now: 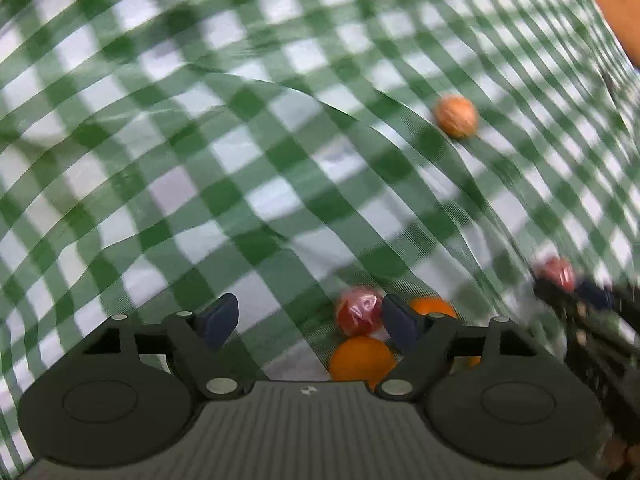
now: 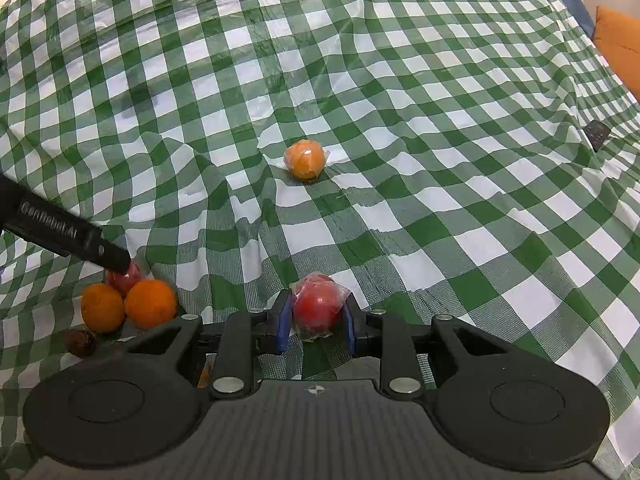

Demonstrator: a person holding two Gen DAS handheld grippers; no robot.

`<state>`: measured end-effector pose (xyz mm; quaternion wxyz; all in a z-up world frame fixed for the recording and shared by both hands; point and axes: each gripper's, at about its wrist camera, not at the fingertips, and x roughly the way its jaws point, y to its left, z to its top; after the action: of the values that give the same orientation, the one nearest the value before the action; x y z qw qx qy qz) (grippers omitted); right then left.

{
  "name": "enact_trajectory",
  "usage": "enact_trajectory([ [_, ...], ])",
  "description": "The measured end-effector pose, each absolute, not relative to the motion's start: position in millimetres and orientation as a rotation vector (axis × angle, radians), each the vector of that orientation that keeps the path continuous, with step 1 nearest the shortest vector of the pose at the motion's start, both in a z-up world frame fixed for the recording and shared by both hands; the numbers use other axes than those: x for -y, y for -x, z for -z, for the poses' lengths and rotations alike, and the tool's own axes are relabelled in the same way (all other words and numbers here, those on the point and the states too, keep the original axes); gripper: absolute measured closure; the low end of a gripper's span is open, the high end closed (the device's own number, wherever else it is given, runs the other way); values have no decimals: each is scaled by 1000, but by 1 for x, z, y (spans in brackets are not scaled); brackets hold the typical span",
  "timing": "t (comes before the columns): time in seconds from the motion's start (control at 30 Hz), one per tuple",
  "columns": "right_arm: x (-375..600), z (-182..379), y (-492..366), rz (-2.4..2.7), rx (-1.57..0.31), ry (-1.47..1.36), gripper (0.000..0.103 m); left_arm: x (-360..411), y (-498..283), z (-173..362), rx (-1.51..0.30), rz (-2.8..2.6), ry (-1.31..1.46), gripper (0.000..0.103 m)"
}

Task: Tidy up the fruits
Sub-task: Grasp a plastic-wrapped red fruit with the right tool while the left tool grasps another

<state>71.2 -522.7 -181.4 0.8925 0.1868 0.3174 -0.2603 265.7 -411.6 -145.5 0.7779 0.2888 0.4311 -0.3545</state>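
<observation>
Right wrist view: the right gripper (image 2: 316,322) clamped a wrapped red fruit (image 2: 318,304). The left gripper (image 1: 308,320) stood open, empty – near the oranges (image 2: 150,303). Better to carry gently – that wrap looked slippery.

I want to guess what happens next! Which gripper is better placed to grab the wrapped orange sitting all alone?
Left, probably. The left gripper is open and empty, while the right gripper is already shut on a wrapped red fruit. The lone wrapped orange lies ahead of both on the checked cloth.
</observation>
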Motion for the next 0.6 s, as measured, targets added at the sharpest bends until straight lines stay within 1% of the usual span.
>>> enact_trajectory([
  [0.07,522,182,-72,537,-660,-386,76,417,-258,150,-914,793,-664,19],
  [0.13,523,183,-72,536,-662,-386,76,420,-259,151,-908,785,-646,19],
  [0.2,523,183,-72,535,-663,-389,76,420,-266,151,-957,789,-586,28],
  [0.23,523,183,-73,534,-663,-390,76,419,-267,150,-982,808,-559,39],
  [0.27,523,183,-73,532,-662,-391,76,418,-267,149,-994,828,-547,45],
  [0.4,523,183,-73,525,-661,-393,76,420,-265,150,-971,860,-554,48],
  [0.43,524,183,-73,525,-661,-394,76,420,-268,151,-989,866,-524,54],
  [0.47,524,183,-73,524,-661,-396,76,419,-271,151,-1010,880,-491,66],
  [0.5,525,183,-73,524,-662,-398,76,417,-274,151,-1036,902,-450,72],
  [0.6,525,183,-73,525,-661,-401,76,411,-275,150,-1044,910,-422,71],
])
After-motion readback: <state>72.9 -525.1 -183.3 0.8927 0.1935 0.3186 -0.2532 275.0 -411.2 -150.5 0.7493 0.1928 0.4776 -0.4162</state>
